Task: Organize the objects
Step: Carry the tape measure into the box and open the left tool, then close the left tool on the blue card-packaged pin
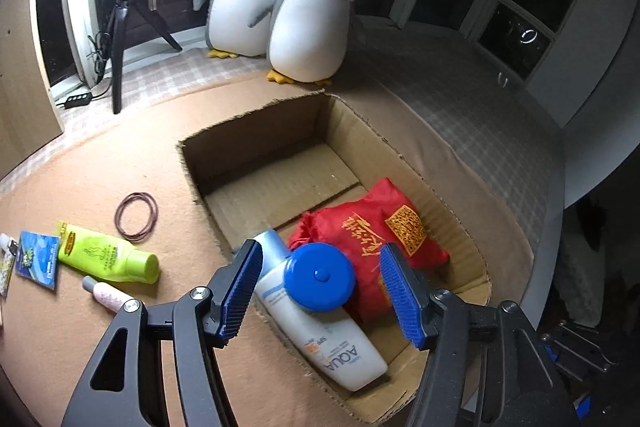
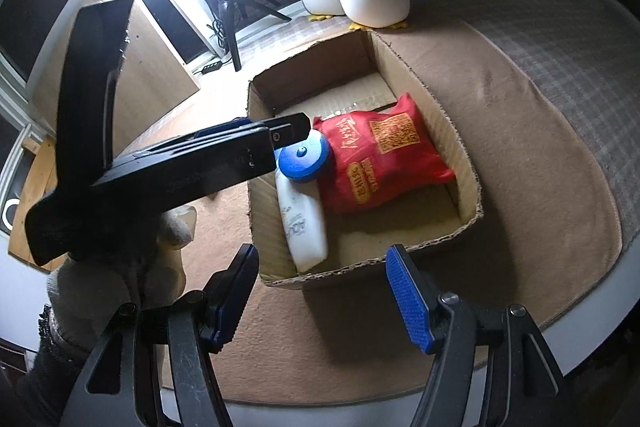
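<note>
I have the left gripper [image 1: 320,291] poised over the near end of the open brown cardboard box [image 1: 404,151], its blue ribbed pads parted with a clear gap on either side of the round blue plastic container [image 1: 319,275] — nothing is pinched between them. That blue container lies inside the box, on top of the white flat lotion bottle [image 1: 320,331] and against the red fabric pouch with gold print [image 1: 384,239]. The white bottle runs along the box's left wall.

My right gripper [image 2: 324,297] hangs just outside the near edge of the box, jaws spread apart and empty, with only the brown felt mat [image 2: 520,155] under them.

Out on the mat to the left of the box, seen from the left wrist, lie a lime-green squeeze tube [image 1: 106,255], a small pale pink bottle [image 1: 106,295], a loop of thin brown hair bands [image 1: 136,215] and a blue printed card [image 1: 37,259] — all well apart from the box. Two white plush penguins [image 1: 316,23] stand beyond its far end.
</note>
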{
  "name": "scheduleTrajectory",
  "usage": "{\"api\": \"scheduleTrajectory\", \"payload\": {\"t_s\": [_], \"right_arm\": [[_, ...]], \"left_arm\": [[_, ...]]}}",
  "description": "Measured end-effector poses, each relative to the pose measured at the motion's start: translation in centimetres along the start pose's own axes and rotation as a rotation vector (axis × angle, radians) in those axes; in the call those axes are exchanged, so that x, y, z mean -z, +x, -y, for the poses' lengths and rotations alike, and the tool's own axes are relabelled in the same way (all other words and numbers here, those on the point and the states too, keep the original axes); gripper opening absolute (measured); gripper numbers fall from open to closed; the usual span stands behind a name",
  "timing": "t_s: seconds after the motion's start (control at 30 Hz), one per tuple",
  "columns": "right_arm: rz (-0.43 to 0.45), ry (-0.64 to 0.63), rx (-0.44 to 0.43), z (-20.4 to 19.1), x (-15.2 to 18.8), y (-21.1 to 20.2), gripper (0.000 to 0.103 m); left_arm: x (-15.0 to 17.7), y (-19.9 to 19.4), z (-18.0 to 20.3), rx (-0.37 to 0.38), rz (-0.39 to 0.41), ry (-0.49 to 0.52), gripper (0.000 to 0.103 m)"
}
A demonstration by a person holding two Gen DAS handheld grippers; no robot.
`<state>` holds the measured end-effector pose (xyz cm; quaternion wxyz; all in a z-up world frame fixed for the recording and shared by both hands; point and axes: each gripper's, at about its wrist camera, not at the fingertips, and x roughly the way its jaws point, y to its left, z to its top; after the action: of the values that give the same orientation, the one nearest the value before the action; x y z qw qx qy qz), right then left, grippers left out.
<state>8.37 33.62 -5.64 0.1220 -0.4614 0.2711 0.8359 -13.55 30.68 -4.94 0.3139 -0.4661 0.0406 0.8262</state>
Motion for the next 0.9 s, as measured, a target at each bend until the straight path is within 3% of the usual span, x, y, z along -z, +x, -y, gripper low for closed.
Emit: {"api": "scheduleTrajectory", "payload": {"t_s": [0.17,0.37,0.7,0.9], "right_arm": [[-0.002,-0.011,-0.009,-0.9,0.0,0.2,0.063],[-0.012,-0.031,-0.027,-2.4,-0.1,0.8,0.063],[-0.048,-0.09,-0.073,-6.0,-0.4,2.8,0.063],[-0.071,-0.129,-0.093,-8.4,-0.4,3.8,0.063]], "left_arm": [[0.1,-1.2,-1.8,-0.016,0.012,-0.031,0.065],[0.7,-3.2,-6.3,-0.084,0.028,-0.093,0.065],[2.0,-6.7,-18.9,-0.245,0.031,-0.295,0.065],[2.2,-7.5,-25.7,-0.304,0.016,-0.382,0.064]]}}
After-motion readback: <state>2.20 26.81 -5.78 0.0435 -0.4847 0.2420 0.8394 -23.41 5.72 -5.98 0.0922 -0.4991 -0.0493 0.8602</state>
